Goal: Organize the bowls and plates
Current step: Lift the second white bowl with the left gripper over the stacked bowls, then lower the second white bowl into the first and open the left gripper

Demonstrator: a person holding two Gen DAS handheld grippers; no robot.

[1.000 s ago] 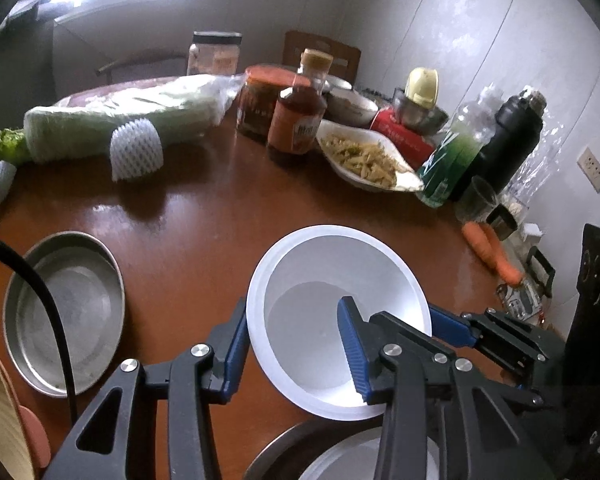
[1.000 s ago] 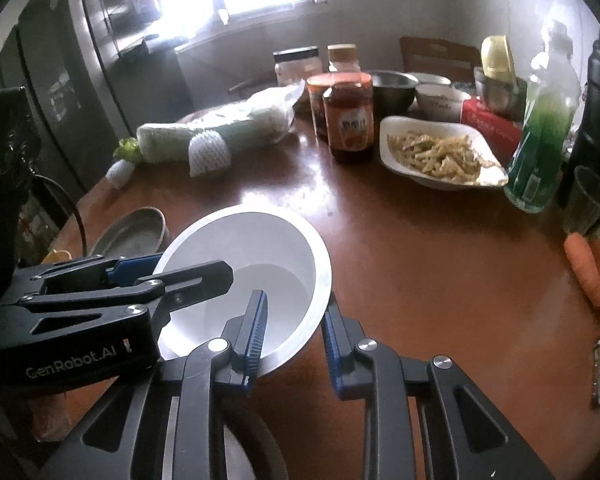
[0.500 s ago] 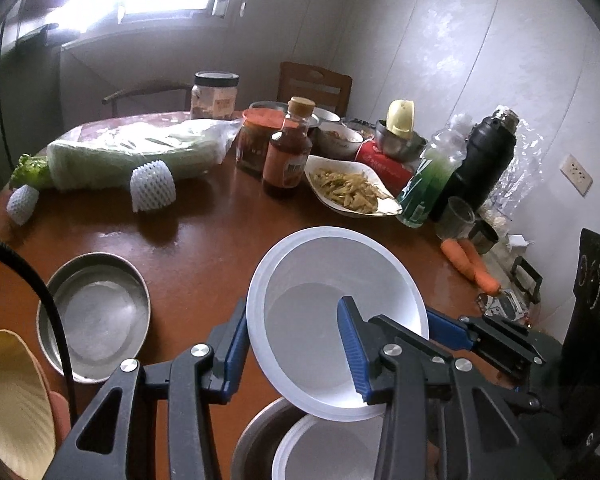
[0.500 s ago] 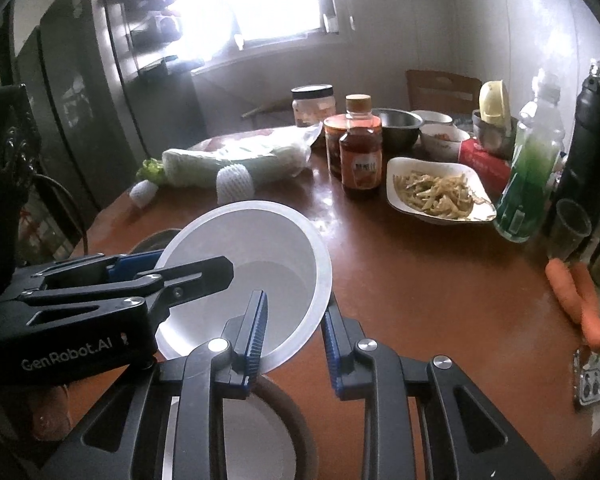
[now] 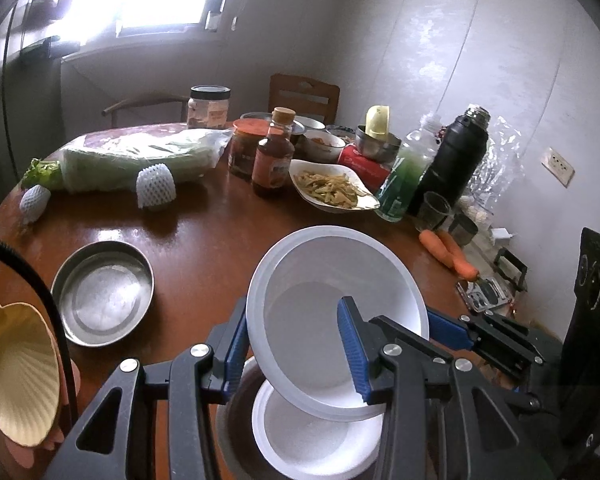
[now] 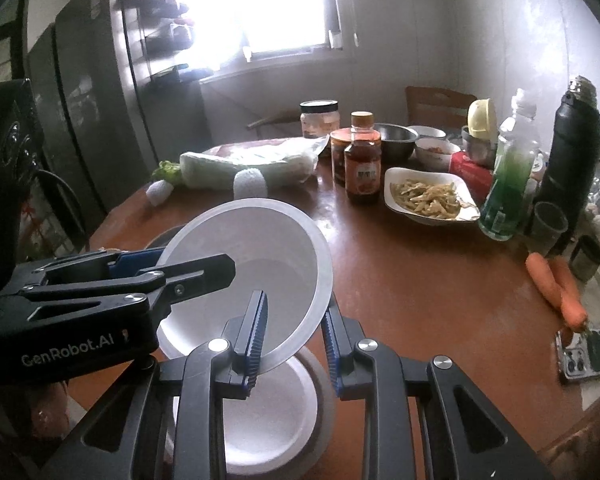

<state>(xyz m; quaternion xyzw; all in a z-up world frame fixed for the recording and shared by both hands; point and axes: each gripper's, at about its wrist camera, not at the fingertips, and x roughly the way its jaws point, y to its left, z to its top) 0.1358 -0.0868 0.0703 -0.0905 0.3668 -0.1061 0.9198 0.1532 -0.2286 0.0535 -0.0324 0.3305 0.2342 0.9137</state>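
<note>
The left gripper (image 5: 298, 344) and the right gripper (image 6: 294, 334) each pinch the rim of one round white plastic bowl (image 5: 332, 316), on opposite sides, holding it tilted in the air. Directly under that bowl sits a second white bowl (image 5: 316, 444) on the brown wooden table (image 5: 204, 248). Left of the raised bowl rests a shallow steel dish (image 5: 102, 292).

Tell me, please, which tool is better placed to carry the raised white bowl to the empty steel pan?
Probably the left tool: it clamps the white bowl's rim on the side where the steel pan sits; the right tool holds the far side.
</note>
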